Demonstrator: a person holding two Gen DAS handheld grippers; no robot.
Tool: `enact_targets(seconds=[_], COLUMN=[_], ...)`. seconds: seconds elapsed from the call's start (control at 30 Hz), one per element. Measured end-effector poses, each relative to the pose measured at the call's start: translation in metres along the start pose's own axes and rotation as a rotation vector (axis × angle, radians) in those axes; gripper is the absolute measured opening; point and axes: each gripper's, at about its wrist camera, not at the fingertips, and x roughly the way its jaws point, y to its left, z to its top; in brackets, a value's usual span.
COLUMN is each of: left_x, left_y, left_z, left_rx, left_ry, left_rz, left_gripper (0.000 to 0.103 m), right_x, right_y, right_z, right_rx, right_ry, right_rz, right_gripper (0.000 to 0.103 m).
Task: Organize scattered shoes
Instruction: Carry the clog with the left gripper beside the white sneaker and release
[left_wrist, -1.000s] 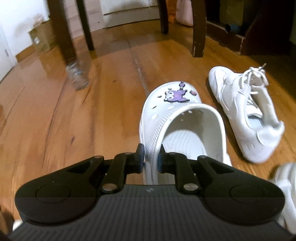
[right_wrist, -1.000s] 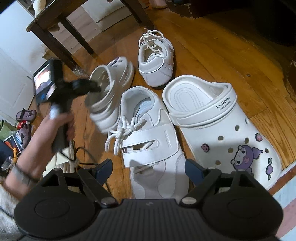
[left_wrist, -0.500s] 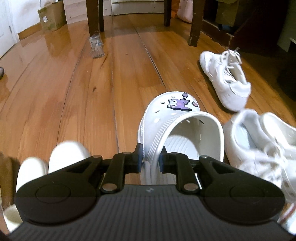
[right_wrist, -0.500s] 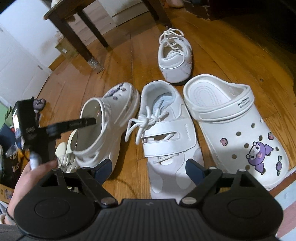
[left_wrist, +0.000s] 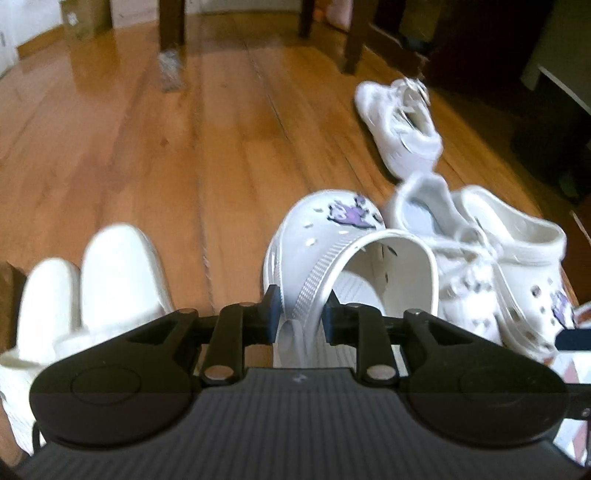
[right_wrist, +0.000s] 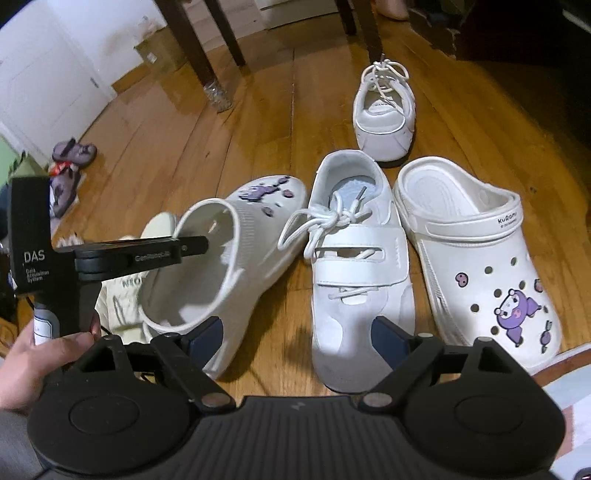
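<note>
The white clog (left_wrist: 332, 251) with purple charms is clamped at its heel strap by the left hand-held gripper (left_wrist: 300, 314) and has been brought down beside the strapped white sneaker (right_wrist: 354, 266), nearer to it than half a second ago, its sole at or just above the wooden floor (left_wrist: 147, 166). The matching clog (right_wrist: 476, 258) is seen on the sneaker's other side, and a second sneaker (right_wrist: 384, 110) lies farther off. The right hand-held gripper (right_wrist: 297, 336) is held wide open over the sneaker, gripping nothing, as before. A cream pair of slippers (left_wrist: 92, 280) is seen at the left.
</note>
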Motion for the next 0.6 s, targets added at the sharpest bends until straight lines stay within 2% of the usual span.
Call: enact_targets(seconds=[0.03, 0.07, 0.17, 0.23, 0.33, 0.4, 0.47, 0.53, 0.6], left_x=[-0.004, -0.007, -0.027, -0.044, -0.054, -0.056, -0.057, -0.062, -0.065], left_y=[0.002, 0.003, 0.0, -0.002, -0.001, 0.003, 0.004, 0.002, 0.0], left_z=[-0.003, -0.006, -0.012, -0.017, -0.022, -0.024, -0.027, -0.03, -0.033], left_rx=[-0.019, -0.033, 0.039, 0.112, 0.169, 0.154, 0.148, 0.173, 0.191], left_ry=[0.025, 0.044, 0.057, 0.036, 0.002, 0.005, 0.008, 0.004, 0.001], left_rz=[-0.033, -0.057, -0.083, -0.073, -0.064, -0.102, -0.132, -0.124, -0.113], left_gripper=[0.03, 0.044, 0.06, 0.07, 0.072, 0.072, 0.072, 0.072, 0.077], right_x=[-0.002, -0.004, -0.01, -0.013, -0.019, -0.023, -0.018, -0.015, -0.012], right_y=[0.0, 0.0, 0.0, 0.001, 0.001, 0.002, 0.022, 0.036, 0.047], right_z=[0.001, 0.001, 0.003, 0.005, 0.007, 0.008, 0.003, 0.0, -0.001], right_rx=[-0.004, -0.009, -0.022, -0.03, -0.043, -0.054, -0.132, -0.184, -0.22], right_ry=[-0.004, -0.007, -0.018, -0.025, -0.036, -0.043, -0.025, -0.012, -0.014], right_rz=[-0.007, -0.014, -0.036, -0.051, -0.072, -0.087, -0.093, -0.091, -0.086], right_gripper=[0.088, 0.088, 0.089, 0.089, 0.088, 0.088, 0.088, 0.088, 0.088])
